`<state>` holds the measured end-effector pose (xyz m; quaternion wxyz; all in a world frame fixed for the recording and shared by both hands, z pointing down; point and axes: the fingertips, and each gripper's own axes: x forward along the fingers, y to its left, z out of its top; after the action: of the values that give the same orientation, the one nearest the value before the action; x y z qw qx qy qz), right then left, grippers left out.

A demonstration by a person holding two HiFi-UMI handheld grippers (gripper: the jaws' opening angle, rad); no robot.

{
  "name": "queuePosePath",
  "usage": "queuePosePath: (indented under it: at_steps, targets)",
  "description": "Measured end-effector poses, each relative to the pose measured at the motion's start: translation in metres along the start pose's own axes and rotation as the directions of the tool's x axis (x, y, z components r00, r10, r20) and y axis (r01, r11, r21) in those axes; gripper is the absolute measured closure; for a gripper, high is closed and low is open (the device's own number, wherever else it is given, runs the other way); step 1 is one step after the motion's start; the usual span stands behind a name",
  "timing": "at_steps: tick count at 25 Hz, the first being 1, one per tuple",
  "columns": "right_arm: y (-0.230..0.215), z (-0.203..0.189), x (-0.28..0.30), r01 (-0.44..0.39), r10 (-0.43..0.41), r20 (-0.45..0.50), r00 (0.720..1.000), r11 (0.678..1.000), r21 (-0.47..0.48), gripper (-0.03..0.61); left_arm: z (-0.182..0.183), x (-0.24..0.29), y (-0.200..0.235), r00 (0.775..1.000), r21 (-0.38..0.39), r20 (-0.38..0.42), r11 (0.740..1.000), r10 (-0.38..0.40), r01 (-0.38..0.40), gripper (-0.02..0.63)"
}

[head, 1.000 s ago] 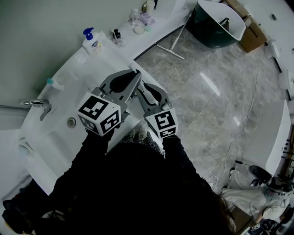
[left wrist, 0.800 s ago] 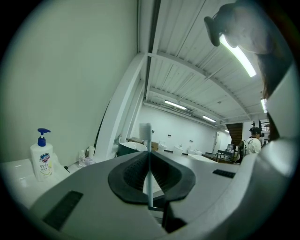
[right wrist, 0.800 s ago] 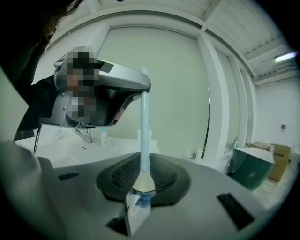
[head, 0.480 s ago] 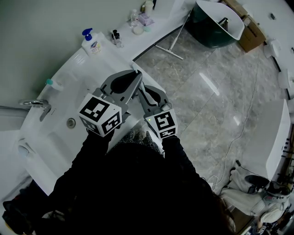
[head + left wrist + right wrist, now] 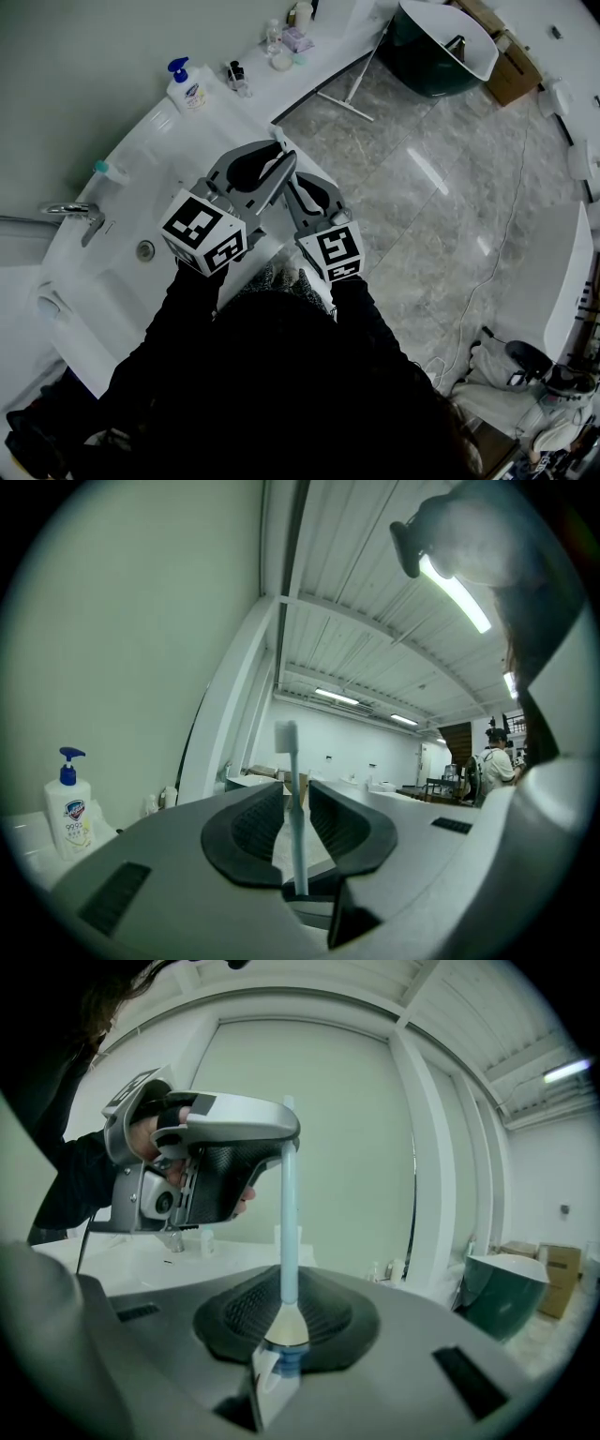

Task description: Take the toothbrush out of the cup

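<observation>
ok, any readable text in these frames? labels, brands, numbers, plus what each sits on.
No text can be read anywhere in these frames.
Soap bottle: it has a printed label, too blurred to read.
Marker cubes: black-and-white square patterns only, no words or numbers.
Small bottles on the counter: too small to read.
Cardboard box: no legible print.

Inspection is counting one toothbrush (image 5: 289, 1222), two grippers, namely left gripper (image 5: 281, 161) and right gripper (image 5: 300, 187), one soap pump bottle (image 5: 187, 90), and one faucet (image 5: 80, 214).
</observation>
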<state>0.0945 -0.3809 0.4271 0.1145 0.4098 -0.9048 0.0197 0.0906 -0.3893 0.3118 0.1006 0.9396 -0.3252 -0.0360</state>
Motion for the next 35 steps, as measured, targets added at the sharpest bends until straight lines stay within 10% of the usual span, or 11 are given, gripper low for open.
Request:
queuePosePath:
  at_steps: [16,35]
  targets:
    - [-0.042,0.029,-0.024,0.126,-0.128,0.086,0.988,0.992,0.022,0.522,-0.012,-0.012,0.026,0.996,0.091,0.032,0.992,0.085,-0.088,0.465]
    - [-0.072,0.042,-0.053,0.229,-0.237,0.143,0.961,0.971,0.067,0.522,-0.048,-0.014,0.057,0.962,0.134,-0.035,0.955,0.271,-0.264,0.606]
